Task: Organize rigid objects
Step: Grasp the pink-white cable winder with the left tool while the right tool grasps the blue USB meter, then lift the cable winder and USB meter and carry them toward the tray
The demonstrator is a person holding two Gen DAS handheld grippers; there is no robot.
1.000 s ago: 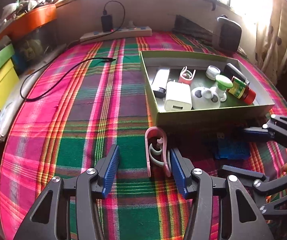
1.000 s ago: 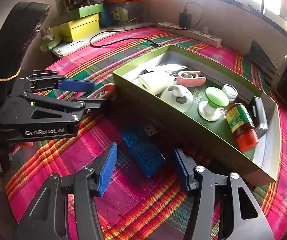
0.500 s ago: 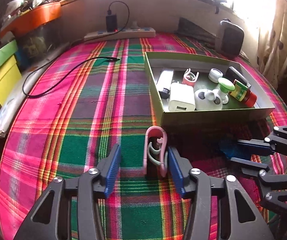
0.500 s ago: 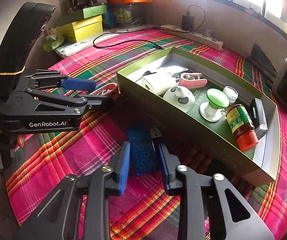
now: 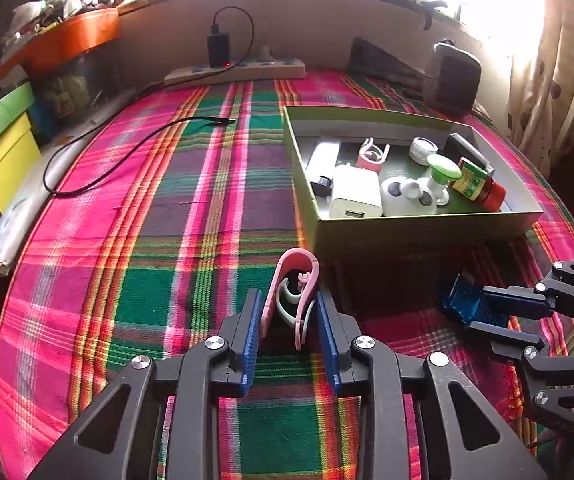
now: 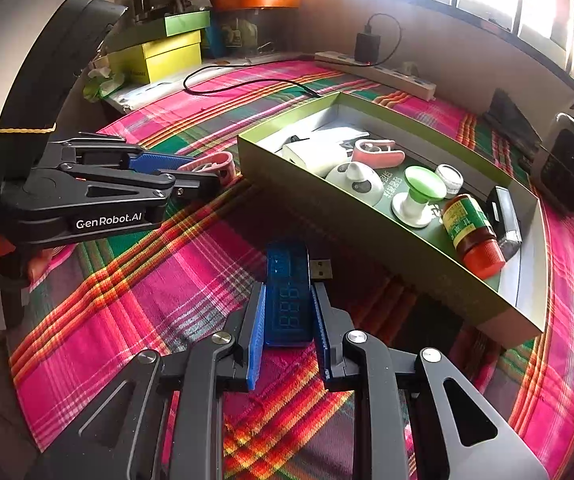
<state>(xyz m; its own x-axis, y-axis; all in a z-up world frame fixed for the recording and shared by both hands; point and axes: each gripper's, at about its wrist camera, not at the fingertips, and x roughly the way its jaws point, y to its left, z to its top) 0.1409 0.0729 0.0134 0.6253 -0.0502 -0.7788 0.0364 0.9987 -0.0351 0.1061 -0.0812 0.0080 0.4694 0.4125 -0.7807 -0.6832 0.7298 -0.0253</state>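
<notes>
The left gripper [image 5: 289, 320] is closed on a pink, curved plastic clip with a white inner spring [image 5: 293, 292]; both blue ribbed pads press its two sides, and its rounded end sticks out beyond the fingertips, just near of the box's front wall. In the right wrist view the same clip [image 6: 211, 164] shows pink between that gripper's jaws, just left of the box's near-left corner.

The right gripper [image 6: 289, 312] is clamped on a translucent blue USB tester stick with a digit display [image 6: 289, 288] — the pads touch its long edges, and its metal plug points toward the box. From the left wrist view, the stick [image 5: 465, 304] sits at the right, just above the plaid cloth.

The shallow olive-green cardboard box [image 5: 407, 236] lies on the pink-and-green plaid desk cover [image 5: 147, 208], to the right of centre. Inside it, from left to right: a white oblong device [image 5: 321, 160], a white square charger [image 5: 355, 192], a second pink clip [image 5: 373, 152], a white rounded gadget [image 5: 407, 198], a green-topped white knob [image 5: 441, 172], a small white round jar [image 5: 423, 148], a red-capped bottle with a green label [image 5: 477, 182] lying on its side, and a black flat device [image 5: 467, 150] against the far-right wall.

A black cable [image 5: 127, 148] curls across the far-left cloth — a white power strip [image 5: 239, 72] sits along the far edge.
</notes>
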